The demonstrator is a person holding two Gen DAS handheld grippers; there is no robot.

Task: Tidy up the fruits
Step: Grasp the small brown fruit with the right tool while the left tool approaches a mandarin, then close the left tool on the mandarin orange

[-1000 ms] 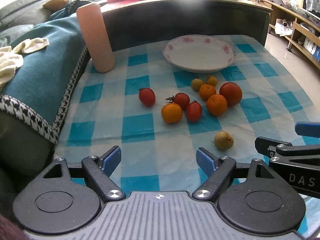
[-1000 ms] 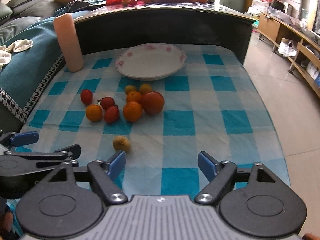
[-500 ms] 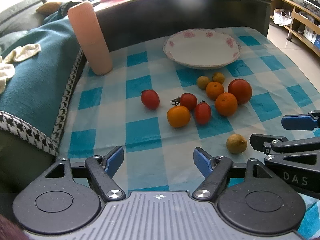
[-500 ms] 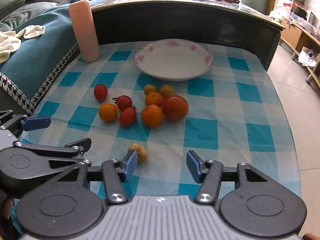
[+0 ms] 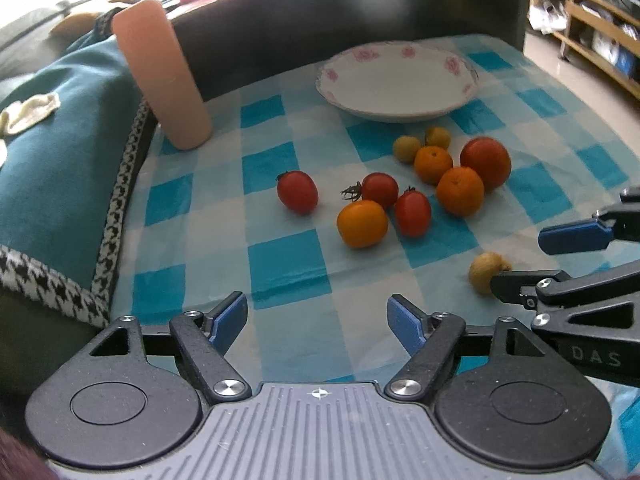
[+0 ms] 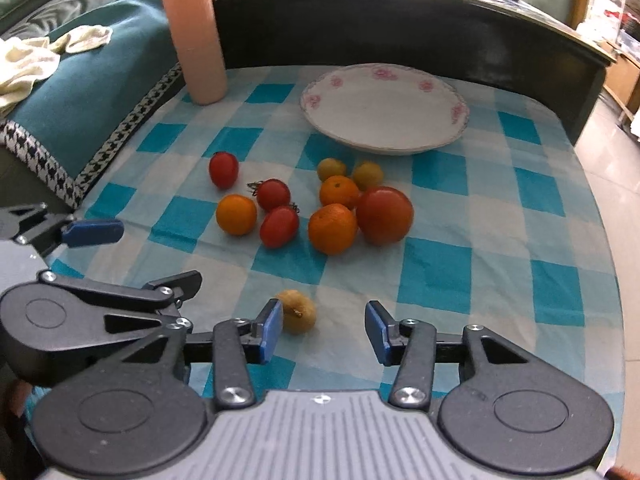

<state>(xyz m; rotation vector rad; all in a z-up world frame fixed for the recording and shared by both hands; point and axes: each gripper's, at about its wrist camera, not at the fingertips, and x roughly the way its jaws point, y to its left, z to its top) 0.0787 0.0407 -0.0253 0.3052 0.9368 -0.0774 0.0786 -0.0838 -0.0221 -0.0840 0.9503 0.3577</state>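
Fruits lie loose on the checked cloth (image 6: pixel 440 264) before an empty plate (image 6: pixel 384 116), presumably their destination. One small yellow fruit (image 6: pixel 298 312), apart from the cluster, sits between the right gripper (image 6: pixel 324 328) pads, touching the left pad only; not yet clamped. These jaws have just been closing, having flanked bare cloth earlier. The left gripper (image 5: pixel 318 318) hangs open over empty cloth, slightly narrower than before.

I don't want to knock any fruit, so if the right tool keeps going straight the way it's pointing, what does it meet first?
Most likely the small tan fruit, which lies just ahead of the right tool beside its left pad. Its jaws have just been closing but do not grip it. Past it is bare checked cloth; depth is uncertain.
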